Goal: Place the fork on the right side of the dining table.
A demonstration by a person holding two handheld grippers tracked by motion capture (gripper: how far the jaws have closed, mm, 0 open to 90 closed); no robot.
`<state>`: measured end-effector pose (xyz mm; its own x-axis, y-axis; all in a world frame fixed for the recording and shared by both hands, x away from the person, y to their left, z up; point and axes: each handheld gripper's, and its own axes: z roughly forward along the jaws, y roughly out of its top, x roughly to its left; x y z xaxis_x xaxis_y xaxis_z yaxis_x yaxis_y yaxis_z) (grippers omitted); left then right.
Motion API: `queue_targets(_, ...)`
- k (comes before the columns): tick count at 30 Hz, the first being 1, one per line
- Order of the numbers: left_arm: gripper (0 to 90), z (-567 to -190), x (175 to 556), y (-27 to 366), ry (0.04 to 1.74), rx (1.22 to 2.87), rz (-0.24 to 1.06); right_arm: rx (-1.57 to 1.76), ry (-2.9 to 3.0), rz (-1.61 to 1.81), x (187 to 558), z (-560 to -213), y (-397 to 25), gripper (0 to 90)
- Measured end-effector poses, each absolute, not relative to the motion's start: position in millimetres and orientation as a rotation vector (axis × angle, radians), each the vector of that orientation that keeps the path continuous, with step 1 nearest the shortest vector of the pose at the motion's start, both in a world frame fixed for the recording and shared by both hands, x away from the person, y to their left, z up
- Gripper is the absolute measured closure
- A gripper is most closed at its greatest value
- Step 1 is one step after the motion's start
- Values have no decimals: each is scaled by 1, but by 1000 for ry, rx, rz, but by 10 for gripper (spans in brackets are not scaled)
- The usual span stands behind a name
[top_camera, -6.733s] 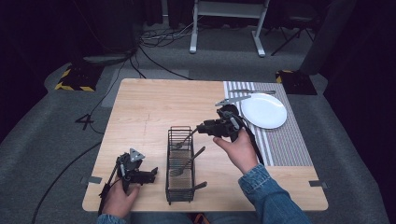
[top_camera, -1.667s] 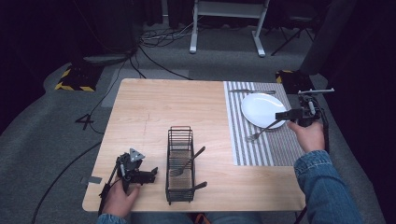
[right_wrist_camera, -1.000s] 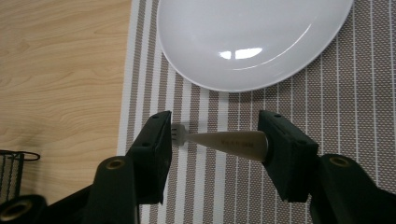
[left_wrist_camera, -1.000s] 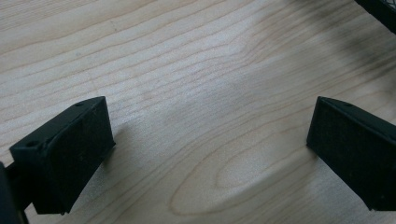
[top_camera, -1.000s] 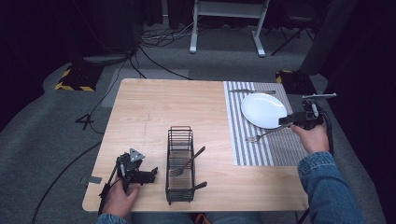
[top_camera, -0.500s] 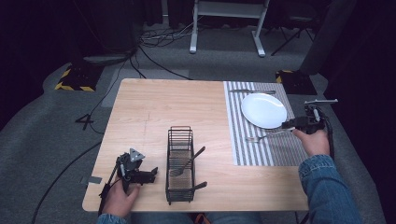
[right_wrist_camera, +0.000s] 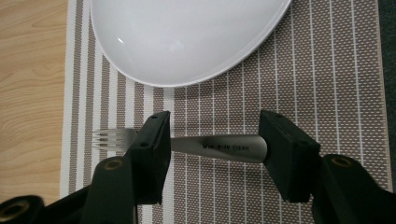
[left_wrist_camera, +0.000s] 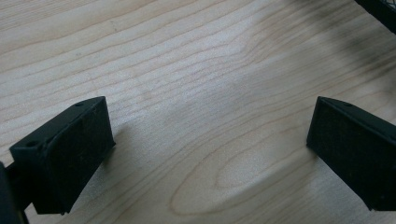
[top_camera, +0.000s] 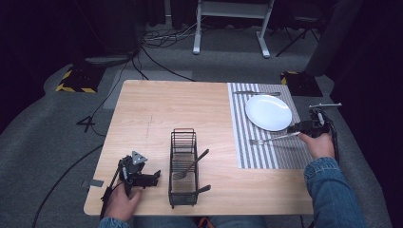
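Note:
A silver fork (right_wrist_camera: 219, 148) lies flat on the striped placemat (right_wrist_camera: 327, 88), just below the white plate (right_wrist_camera: 187, 37), tines pointing toward the wood. My right gripper (right_wrist_camera: 212, 156) is open over it, one jaw on each side of the handle. From the high view the fork (top_camera: 273, 139) stretches left from the right gripper (top_camera: 304, 127), in front of the plate (top_camera: 268, 112). The left gripper (top_camera: 151, 177) rests at the table's near left, open on bare wood (left_wrist_camera: 205, 93).
A black wire rack (top_camera: 183, 166) stands near the front middle with a spoon (top_camera: 190, 167) and another utensil inside. A knife (top_camera: 254, 92) lies at the far end of the placemat (top_camera: 266, 154). The rack's corner (left_wrist_camera: 380, 11) edges the left gripper view.
My right hand carried the fork from the rack to the placemat and lowered it in front of the plate. The left gripper has stayed put.

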<state>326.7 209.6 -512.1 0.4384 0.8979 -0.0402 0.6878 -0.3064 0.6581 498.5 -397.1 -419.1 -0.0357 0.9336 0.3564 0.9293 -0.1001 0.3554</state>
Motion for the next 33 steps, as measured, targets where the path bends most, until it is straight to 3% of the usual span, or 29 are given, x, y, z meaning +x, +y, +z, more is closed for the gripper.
queue_targets(23,4,-512,327,209,1336,2082,455,2224,2128,724,515,-446,-406,444)
queue_targets(33,4,-512,327,209,1335,2084,456,2229,2084,752,511,-440,-412,428)
